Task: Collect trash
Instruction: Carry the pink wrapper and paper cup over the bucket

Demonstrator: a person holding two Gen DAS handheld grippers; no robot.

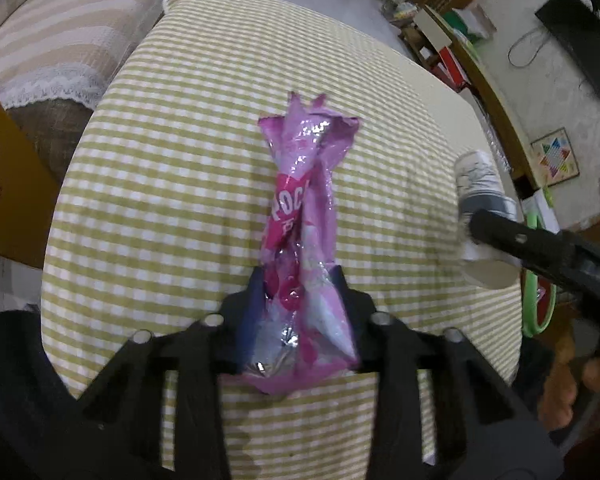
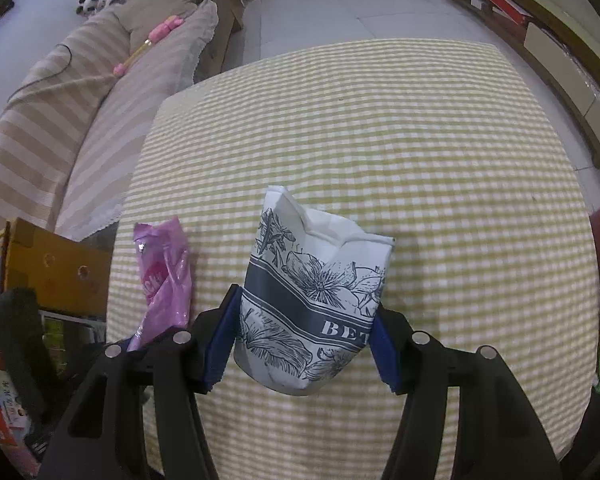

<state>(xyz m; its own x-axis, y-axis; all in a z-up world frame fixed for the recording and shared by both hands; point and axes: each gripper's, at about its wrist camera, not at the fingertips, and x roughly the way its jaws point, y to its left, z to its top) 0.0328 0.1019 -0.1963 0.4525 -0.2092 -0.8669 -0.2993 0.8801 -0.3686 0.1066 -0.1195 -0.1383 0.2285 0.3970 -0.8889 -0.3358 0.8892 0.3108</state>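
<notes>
Our left gripper [image 1: 300, 300] pinches the crumpled pink snack wrapper [image 1: 306, 216] tight between its blue pads, above the green-checked tablecloth [image 1: 172, 184], while at the right edge of this view the paper cup [image 1: 482, 216] sits in the other tool's black fingers. From the right wrist, our right gripper [image 2: 304, 344] clamps the crushed flower-printed paper cup [image 2: 320, 292] halfway open, the pink wrapper [image 2: 164, 276] just to its left.

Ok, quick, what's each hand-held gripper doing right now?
Left hand-held gripper: shut on the pink wrapper.
Right hand-held gripper: shut on the crushed paper cup.
</notes>
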